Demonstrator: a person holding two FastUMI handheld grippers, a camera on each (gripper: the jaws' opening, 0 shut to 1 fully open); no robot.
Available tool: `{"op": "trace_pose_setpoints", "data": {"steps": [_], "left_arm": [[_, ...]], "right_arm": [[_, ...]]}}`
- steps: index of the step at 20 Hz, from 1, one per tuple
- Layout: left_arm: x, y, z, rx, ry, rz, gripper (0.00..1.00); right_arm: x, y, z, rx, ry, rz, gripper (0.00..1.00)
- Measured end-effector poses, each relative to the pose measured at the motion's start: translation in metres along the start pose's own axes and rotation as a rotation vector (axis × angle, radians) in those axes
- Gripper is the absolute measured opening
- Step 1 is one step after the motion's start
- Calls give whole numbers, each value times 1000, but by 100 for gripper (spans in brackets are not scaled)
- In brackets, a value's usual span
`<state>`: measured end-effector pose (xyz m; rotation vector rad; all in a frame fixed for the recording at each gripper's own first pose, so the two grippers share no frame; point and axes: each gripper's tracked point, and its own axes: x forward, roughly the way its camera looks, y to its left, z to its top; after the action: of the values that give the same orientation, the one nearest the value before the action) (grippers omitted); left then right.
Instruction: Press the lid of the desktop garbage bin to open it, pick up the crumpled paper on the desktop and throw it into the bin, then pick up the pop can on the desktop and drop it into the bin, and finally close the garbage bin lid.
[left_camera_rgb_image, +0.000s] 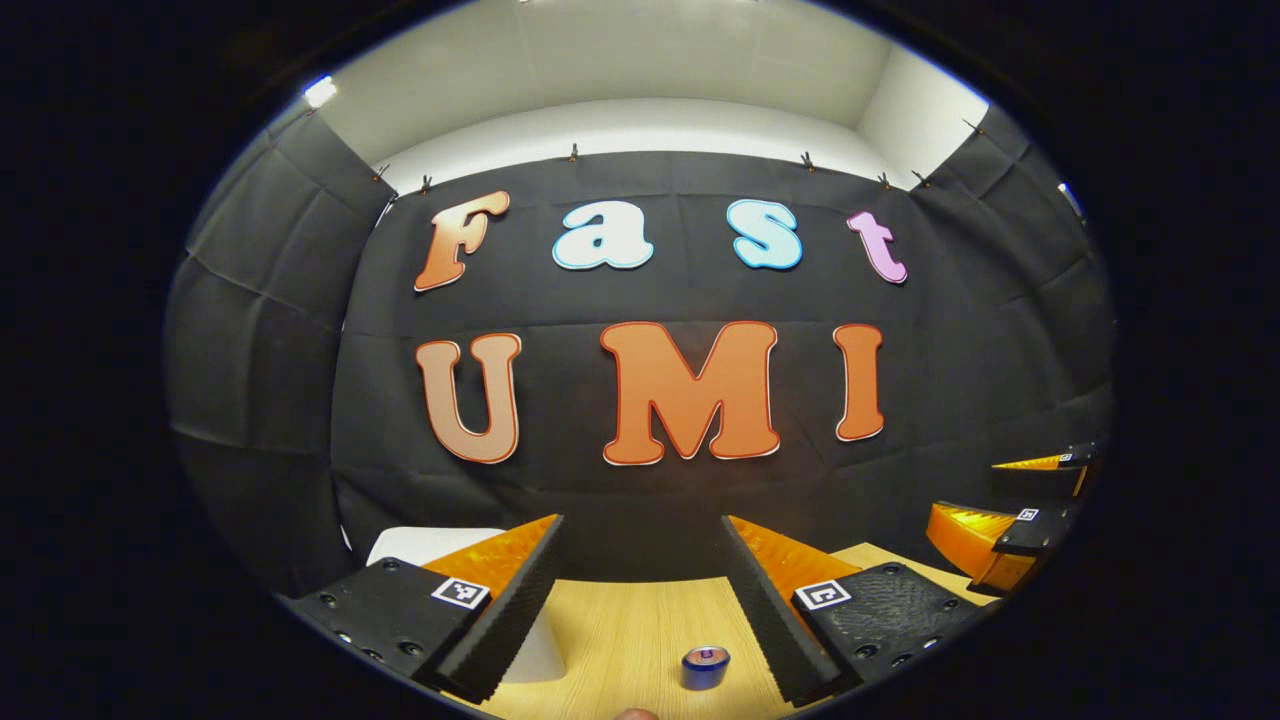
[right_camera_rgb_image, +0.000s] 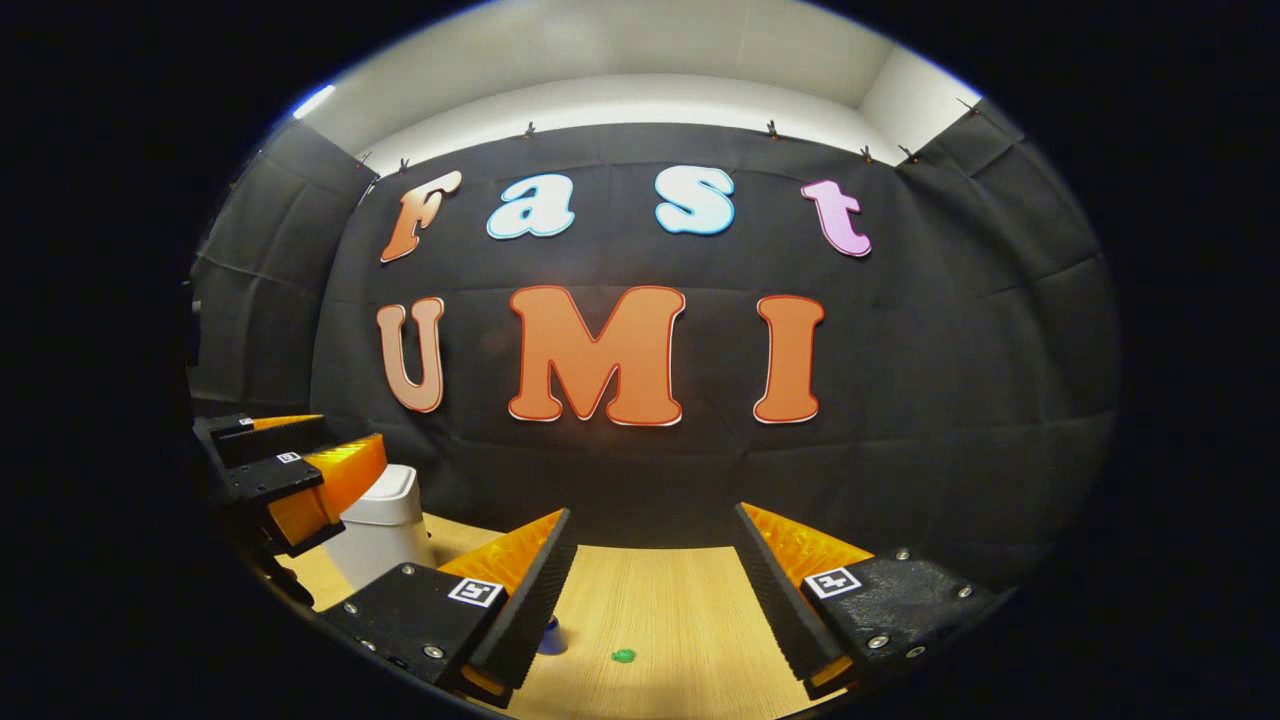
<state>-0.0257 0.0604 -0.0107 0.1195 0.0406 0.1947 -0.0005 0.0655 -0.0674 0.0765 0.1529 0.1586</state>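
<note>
On table we see pop can standing up, top showing; bin nearby, lid shut. Left gripper and right gripper both spread wide, holding nothing.

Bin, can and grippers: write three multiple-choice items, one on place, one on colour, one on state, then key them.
1. In the right gripper view, where is the bin?
A. far left
B. centre
C. far right

2. What colour is the can?
A. red
B. blue
C. yellow

3. How does the bin's lid stand?
A. shut
B. wide open
C. off, lying on the table

Key: 1 A, it stands beside the left gripper on the table. 2 B, its side is blue. 3 A, the lid sits flat on the bin.
</note>
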Motion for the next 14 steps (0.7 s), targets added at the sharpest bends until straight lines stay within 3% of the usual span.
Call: {"op": "trace_pose_setpoints", "data": {"steps": [8,14], "left_arm": [[1,3,-5,17,22,51,96],[3,1,-5,20,21,49,99]], "right_arm": [[9,-19,4,74,-13,-14,94],[10,-5,19,96,-67,59,93]]}}
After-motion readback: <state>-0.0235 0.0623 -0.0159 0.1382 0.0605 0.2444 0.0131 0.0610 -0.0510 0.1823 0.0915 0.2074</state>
